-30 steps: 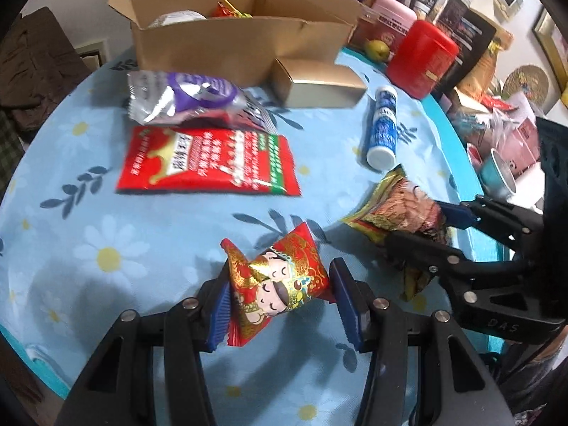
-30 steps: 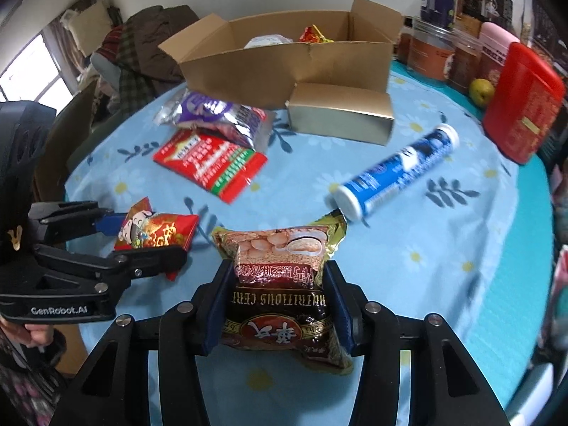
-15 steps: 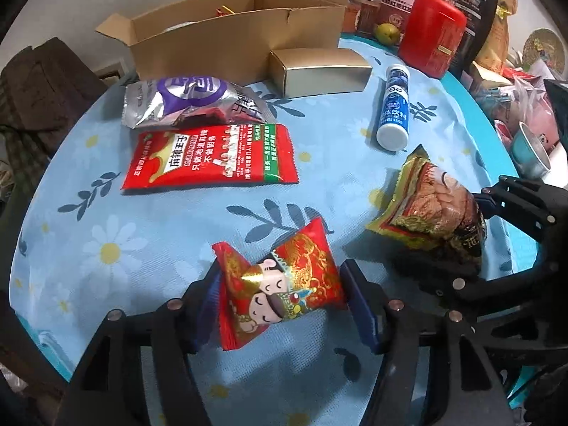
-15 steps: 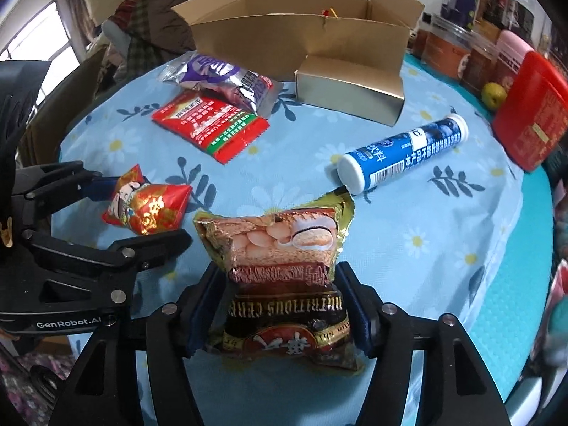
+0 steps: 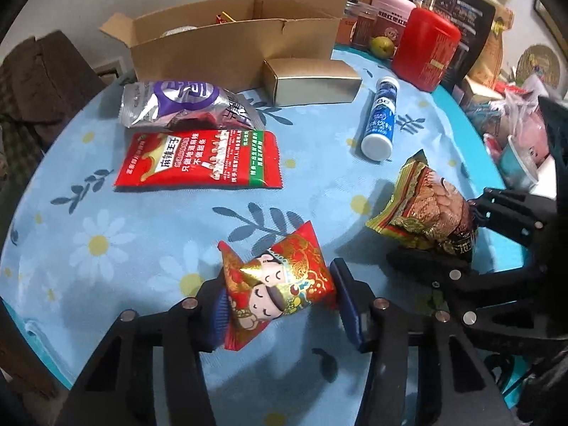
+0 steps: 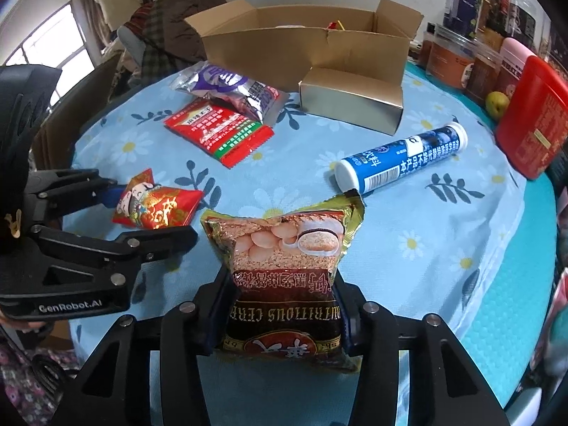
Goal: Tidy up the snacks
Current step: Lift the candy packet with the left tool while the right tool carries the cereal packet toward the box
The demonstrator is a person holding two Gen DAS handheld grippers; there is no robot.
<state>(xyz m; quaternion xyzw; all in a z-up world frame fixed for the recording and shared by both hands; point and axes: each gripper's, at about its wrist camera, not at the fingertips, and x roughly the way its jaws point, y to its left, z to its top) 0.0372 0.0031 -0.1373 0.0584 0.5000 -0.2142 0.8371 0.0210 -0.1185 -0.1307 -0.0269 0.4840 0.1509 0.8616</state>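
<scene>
A small red and gold snack packet [image 5: 280, 284] with a cartoon face sits between the pads of my left gripper [image 5: 280, 301]. Its jaws are closing and pinch the packet's sides just above the blue flowered tablecloth [image 5: 106, 234]. My right gripper [image 6: 282, 301] is also closing, pressing both sides of a brown and gold cereal bag [image 6: 284, 248] that stands upright. Each wrist view shows the other gripper beside it: the left gripper [image 6: 149, 213] with its red packet [image 6: 156, 209], and the right gripper [image 5: 435, 234] with the cereal bag [image 5: 429, 209]. An open cardboard box [image 5: 230, 49] stands at the back.
A silver and purple bag [image 5: 177, 103] and a flat red packet [image 5: 198, 159] lie in front of the box. A gold carton [image 5: 312, 81] and a blue tube [image 5: 381, 117] lie to the right. A red canister [image 5: 426, 53], jars and a green fruit crowd the far right edge.
Half a second ago both pairs of jaws stood wider around their packets; now they have closed in on them again. Both packets stay in about the same spots.
</scene>
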